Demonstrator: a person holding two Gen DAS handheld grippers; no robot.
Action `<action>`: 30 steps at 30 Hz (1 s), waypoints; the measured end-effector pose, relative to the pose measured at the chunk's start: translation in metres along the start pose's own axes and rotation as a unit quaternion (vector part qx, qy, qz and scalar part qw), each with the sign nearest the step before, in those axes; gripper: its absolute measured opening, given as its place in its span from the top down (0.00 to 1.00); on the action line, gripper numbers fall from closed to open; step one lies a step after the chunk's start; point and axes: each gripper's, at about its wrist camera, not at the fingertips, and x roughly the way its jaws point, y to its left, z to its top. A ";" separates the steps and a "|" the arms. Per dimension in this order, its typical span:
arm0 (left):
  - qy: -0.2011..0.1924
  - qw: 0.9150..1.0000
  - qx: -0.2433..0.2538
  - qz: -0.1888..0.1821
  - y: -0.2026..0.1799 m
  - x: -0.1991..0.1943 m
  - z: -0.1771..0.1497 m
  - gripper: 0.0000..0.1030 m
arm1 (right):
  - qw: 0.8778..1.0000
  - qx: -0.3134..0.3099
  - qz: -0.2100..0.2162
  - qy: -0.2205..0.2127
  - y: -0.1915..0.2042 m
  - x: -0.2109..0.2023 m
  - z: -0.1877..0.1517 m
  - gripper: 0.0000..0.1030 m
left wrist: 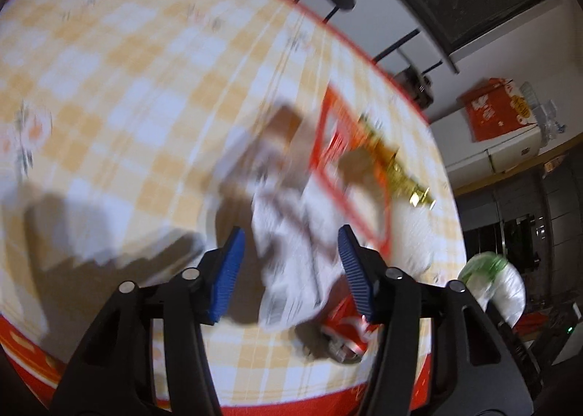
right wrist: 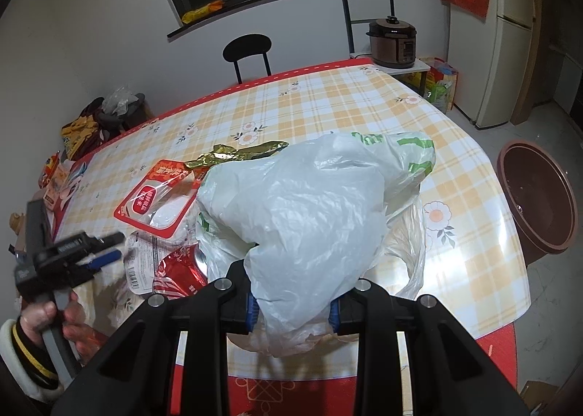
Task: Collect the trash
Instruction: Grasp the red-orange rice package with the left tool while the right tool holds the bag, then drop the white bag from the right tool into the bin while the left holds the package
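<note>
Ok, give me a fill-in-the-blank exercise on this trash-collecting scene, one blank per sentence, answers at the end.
1. The right gripper is shut on a white plastic ____ with green print.
2. The left gripper hangs with its blue pads ____, nothing between them.
3. The twisted wrapper lying beyond the red-bordered packet is ____ in colour.
4. The checked tablecloth has a ____ border along its far edge.

Missing words: bag; open; gold; red

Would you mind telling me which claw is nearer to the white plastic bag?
Right. The right claw grips the white plastic bag between its fingers; the left claw hovers open over the wrappers beside the bag.
</note>
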 end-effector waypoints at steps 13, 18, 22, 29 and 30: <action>0.027 0.996 0.052 0.061 -0.031 0.053 0.054 0.54 | 1.000 0.005 -0.001 0.003 -0.004 0.001 -0.003 0.72; 0.031 0.995 0.050 0.078 -0.027 0.061 0.052 0.66 | 1.000 0.011 -0.006 -0.002 -0.009 -0.004 -0.004 0.72; 0.008 0.995 0.067 0.079 -0.027 0.041 0.048 0.70 | 1.000 0.018 -0.007 -0.005 -0.014 -0.005 -0.004 0.72; -0.044 0.994 0.065 0.078 -0.023 -0.012 0.041 0.72 | 1.000 0.017 0.003 -0.006 -0.014 -0.003 -0.002 0.72; -0.052 0.993 0.064 0.081 -0.021 -0.021 0.039 0.72 | 1.000 0.016 0.004 -0.006 -0.014 -0.003 -0.001 0.72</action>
